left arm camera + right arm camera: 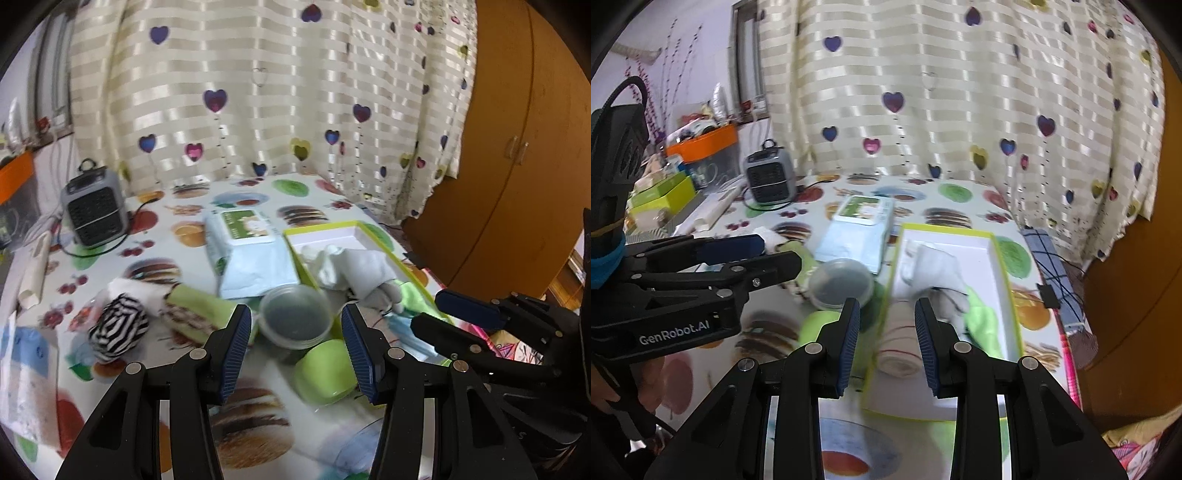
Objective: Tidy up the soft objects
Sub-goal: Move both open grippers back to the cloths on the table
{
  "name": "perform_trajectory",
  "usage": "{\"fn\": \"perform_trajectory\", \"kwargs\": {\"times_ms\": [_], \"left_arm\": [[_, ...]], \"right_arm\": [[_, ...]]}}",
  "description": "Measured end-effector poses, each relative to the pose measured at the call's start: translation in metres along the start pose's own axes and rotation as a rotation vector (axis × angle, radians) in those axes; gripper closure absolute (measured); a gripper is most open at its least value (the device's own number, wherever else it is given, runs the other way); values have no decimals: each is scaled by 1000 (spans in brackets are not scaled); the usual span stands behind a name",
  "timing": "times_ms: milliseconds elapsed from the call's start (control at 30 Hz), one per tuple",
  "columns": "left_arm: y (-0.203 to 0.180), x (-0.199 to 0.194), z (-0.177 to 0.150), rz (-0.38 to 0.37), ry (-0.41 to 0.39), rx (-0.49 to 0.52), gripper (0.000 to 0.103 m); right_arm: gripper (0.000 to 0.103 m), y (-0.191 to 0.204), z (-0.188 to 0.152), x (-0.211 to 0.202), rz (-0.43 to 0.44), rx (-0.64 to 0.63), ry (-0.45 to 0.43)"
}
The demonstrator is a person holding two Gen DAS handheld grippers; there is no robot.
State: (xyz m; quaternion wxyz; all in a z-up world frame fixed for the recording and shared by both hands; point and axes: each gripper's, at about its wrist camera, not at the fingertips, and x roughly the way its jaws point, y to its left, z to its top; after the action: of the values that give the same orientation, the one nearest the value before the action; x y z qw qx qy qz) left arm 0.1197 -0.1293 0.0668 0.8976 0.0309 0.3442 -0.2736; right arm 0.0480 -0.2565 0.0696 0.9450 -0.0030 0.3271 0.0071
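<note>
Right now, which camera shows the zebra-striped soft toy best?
The left wrist view. There the zebra-striped soft toy lies in full sight on the table, left of the left gripper. In the right wrist view the left gripper's body covers that part of the table, so the toy is not visible.

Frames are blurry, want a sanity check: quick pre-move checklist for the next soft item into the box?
1. Left claw empty, jaws apart: ok.
2. Right claw empty, jaws apart: ok.
3. Green-rimmed box open, room at its far end: ok.
4. Soft items left outside, zebra-striped roll on the table: ok.
5. Plastic tub and green cup crowd the box edge: not ok.
6. White cloth fully inside box: cannot tell.
</note>
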Motion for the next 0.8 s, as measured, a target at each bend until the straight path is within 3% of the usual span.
{"fn": "perform_trajectory", "kwargs": {"times_ms": [800], "left_arm": [[73,-21,-35,70,-4,-131,53]], "right_arm": [[71,61,9,17,91,-93,28]]}}
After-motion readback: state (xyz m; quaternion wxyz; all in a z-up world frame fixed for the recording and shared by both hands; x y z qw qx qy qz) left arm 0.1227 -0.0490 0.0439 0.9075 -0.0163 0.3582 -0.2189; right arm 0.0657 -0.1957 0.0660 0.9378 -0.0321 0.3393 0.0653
